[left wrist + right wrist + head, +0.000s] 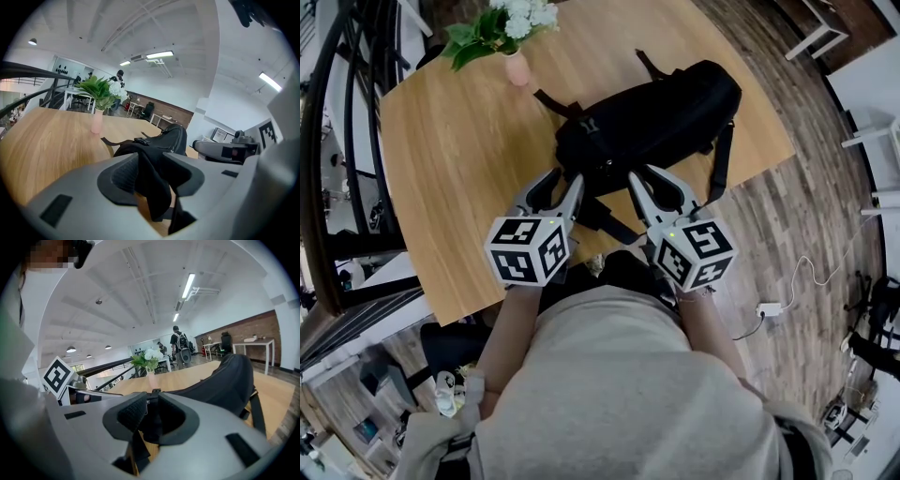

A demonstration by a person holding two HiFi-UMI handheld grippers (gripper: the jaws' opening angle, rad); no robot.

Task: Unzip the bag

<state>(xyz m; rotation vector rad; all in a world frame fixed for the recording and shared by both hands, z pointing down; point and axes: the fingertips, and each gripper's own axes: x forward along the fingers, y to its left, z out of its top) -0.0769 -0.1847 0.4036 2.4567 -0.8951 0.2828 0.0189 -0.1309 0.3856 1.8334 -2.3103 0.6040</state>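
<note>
A black bag (656,112) lies slantwise on the wooden table (459,159), its near end by the front edge. Both grippers meet that end side by side. My left gripper (565,180) stands open, with a fold of the bag's black fabric (152,187) hanging between its jaws (152,164); its ribbed pad (124,176) shows bare. My right gripper (639,178) has dark bag material filling the narrow gap between its jaws (152,401), and whether the pads press on it is not clear. A black strap (609,220) runs from the bag's end toward the table edge.
A pink vase (517,67) with white flowers stands at the table's far left corner. Another strap (719,164) hangs off the right side of the bag. Dark railings (328,141) run along the left. A cable and plug (769,309) lie on the plank floor at right.
</note>
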